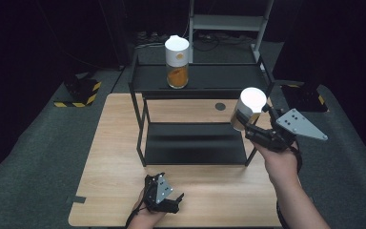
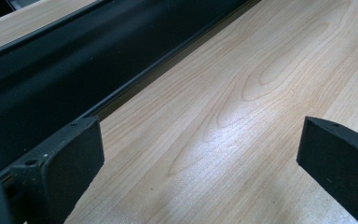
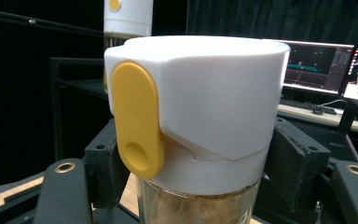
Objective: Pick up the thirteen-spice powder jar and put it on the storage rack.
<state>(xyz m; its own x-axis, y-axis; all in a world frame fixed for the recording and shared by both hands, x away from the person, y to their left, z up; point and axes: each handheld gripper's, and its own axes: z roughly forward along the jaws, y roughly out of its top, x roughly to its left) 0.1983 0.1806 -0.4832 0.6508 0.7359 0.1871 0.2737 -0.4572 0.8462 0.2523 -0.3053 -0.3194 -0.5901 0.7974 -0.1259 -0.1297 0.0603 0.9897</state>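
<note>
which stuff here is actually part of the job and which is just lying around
In the job:
- held jar, white lid, clamped in the right gripper
- black shelf rack
- second jar of orange powder on its top shelf

Lying about:
- left gripper, open, resting on the table
- monitors behind

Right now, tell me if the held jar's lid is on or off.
On. The white lid caps the jar, its yellow tab down, between the right gripper jaws.

A black 2-tier shelf rack (image 1: 195,143) stands on the wooden counter (image 1: 114,181); an orange-filled jar (image 1: 177,62) sits on top; monitors (image 3: 317,65) glow behind.
</note>
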